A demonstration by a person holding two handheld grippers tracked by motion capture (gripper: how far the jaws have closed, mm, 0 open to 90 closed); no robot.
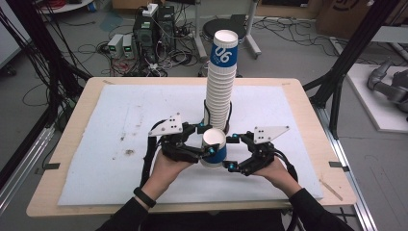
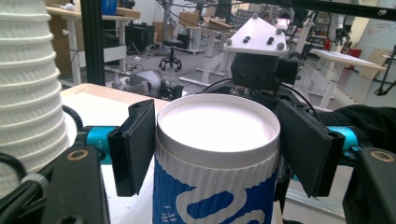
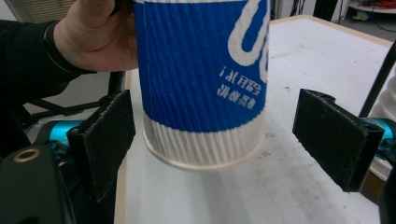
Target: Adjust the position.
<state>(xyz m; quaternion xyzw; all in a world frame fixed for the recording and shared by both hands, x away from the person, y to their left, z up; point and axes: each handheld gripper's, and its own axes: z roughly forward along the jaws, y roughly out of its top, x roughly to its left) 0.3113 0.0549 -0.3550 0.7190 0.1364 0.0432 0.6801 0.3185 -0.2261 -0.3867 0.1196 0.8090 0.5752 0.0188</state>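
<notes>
Holding a blue-and-white paper cup [image 1: 214, 149] upright above the table's [image 1: 62, 159] near edge, the left gripper [image 1: 204, 144] is clamped on its wall. The right gripper [image 1: 230, 151], its fingers [image 3: 334, 135] wide apart, brackets the cup's base untouched; the tall cup stack [image 1: 220, 86] stands just beyond.

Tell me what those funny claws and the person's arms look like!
Each claw, left and right, is black, with two flat black pads, bright blue bolts and a grey three-cornered plate with dark dots on top. Black cables trail back from them. The person wears black sleeves and a black wristband on the left arm.
</notes>
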